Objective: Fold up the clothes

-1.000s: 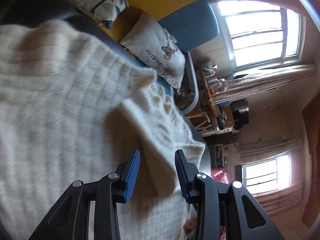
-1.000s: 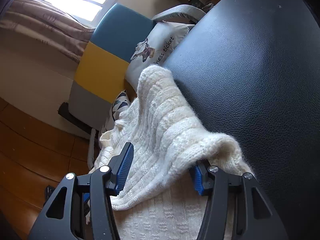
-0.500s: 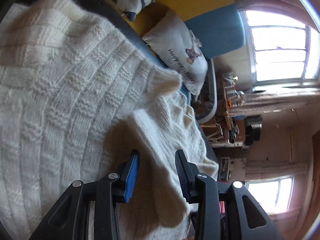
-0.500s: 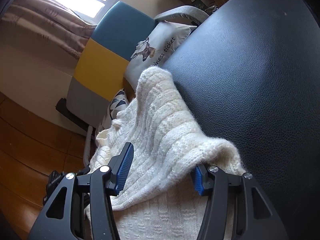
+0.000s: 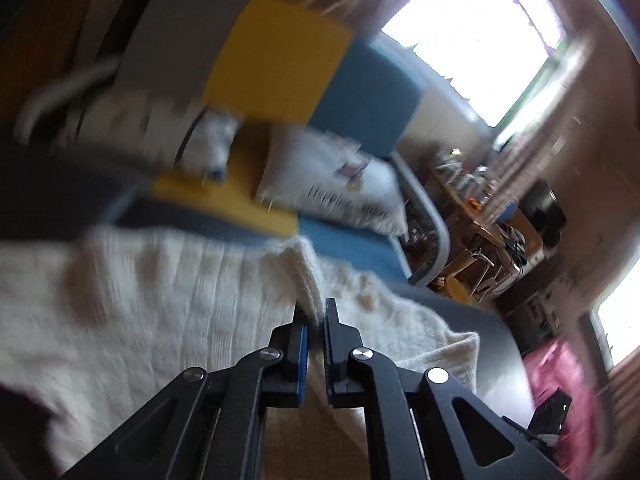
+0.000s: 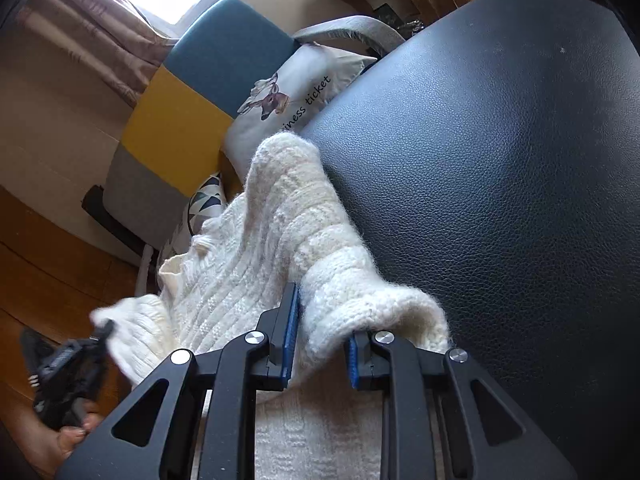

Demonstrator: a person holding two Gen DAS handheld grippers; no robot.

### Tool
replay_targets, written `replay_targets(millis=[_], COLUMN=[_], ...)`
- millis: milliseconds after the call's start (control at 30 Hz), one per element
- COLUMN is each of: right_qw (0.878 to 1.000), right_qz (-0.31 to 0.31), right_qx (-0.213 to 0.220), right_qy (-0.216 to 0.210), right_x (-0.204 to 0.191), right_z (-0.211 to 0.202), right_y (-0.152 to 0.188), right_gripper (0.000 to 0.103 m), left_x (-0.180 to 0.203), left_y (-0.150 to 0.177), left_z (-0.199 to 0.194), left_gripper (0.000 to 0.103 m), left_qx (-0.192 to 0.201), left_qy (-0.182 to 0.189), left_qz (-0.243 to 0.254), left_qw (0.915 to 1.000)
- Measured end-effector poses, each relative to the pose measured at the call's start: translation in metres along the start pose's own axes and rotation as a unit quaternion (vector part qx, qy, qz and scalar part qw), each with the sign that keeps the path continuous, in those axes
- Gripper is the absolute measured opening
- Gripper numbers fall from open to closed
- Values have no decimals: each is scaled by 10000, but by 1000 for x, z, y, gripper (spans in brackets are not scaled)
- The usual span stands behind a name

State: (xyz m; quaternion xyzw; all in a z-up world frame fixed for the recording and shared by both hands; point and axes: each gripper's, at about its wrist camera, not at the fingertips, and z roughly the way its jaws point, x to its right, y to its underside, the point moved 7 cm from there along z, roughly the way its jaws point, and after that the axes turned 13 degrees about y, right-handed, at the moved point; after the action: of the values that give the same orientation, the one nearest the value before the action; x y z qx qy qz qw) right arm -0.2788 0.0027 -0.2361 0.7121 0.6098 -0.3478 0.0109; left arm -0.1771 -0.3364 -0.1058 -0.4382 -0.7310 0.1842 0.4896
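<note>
Knitwear fills the near ground: the left hand-held gripper (image 5: 316, 312) is pinched nearly closed on a raised fold of the cream sweater (image 5: 168, 300). The right hand-held gripper (image 6: 322, 334) has jaws closing around a thick rolled edge of the same sweater (image 6: 280, 240), the knit bunched between its blue pads (image 6: 291, 334). The garment lies along the left edge of the black leather surface (image 6: 500, 160), partly drooping over it. Farther off sit a printed cushion (image 6: 304, 88) and a blue, yellow and grey sofa (image 6: 188, 120), then a bright window (image 5: 480, 40).
</note>
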Motion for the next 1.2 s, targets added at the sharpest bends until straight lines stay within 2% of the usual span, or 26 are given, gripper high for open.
replay_targets(millis=[100, 267, 400, 467, 500, 600, 667, 733, 833, 933, 1000, 1100, 1167, 1200], right_qw=[9999, 9985, 9932, 9910, 9911, 9906, 9906, 9888, 9851, 9831, 9869, 9904, 9917, 9922], right_qz=[79, 355, 965, 1162, 1167, 1179, 1165, 1259, 1423, 1509, 1345, 1149, 1040, 985], right_qx=[98, 298, 425, 422, 409, 360, 345, 307, 257, 192, 190, 287, 384, 432], right_qy=[-67, -282, -488, -505, -496, -586, -633, -746, -936, -1018, -870, -715, -656, -626], right_x=[-1, 2, 22, 33, 36, 40, 41, 42, 42, 40, 35, 26, 24, 22], right_z=[-4, -16, -20, -18, -16, -11, -9, -7, -6, -5, -5, -10, -15, -17], right_y=[-5, -14, -18, -18, -17, -13, -11, -11, -12, -13, -13, -21, -25, -27], right_gripper=[22, 22, 22, 22, 22, 22, 22, 22, 25, 25, 25, 25, 25, 25], left_x=[41, 110, 144, 136, 121, 58, 11, -32, -71, -80, -80, -70, -57, -51], left_y=[-31, -72, -79, -68, -59, -28, -6, 21, 55, 80, 84, 63, 47, 43], left_z=[-12, -7, -5, -4, -3, 3, 7, 6, 1, 0, 2, 5, -2, -1], left_gripper=[5, 5, 5, 5, 5, 5, 5, 5, 5, 5, 5, 5, 5, 5], left_qx=[266, 522, 694, 703, 616, 314, 99, -122, -302, -355, -373, -126, 72, 66], left_qy=[239, 745, 1190, 1063, 964, 442, 18, -270, -466, -507, -552, -501, -411, -496], left_qz=[625, 1227, 1462, 1524, 1443, 980, 645, 217, -290, -530, -616, -527, -283, -80], left_qw=[9974, 9883, 9796, 9801, 9829, 9937, 9979, 9993, 9980, 9967, 9959, 9973, 9987, 9987])
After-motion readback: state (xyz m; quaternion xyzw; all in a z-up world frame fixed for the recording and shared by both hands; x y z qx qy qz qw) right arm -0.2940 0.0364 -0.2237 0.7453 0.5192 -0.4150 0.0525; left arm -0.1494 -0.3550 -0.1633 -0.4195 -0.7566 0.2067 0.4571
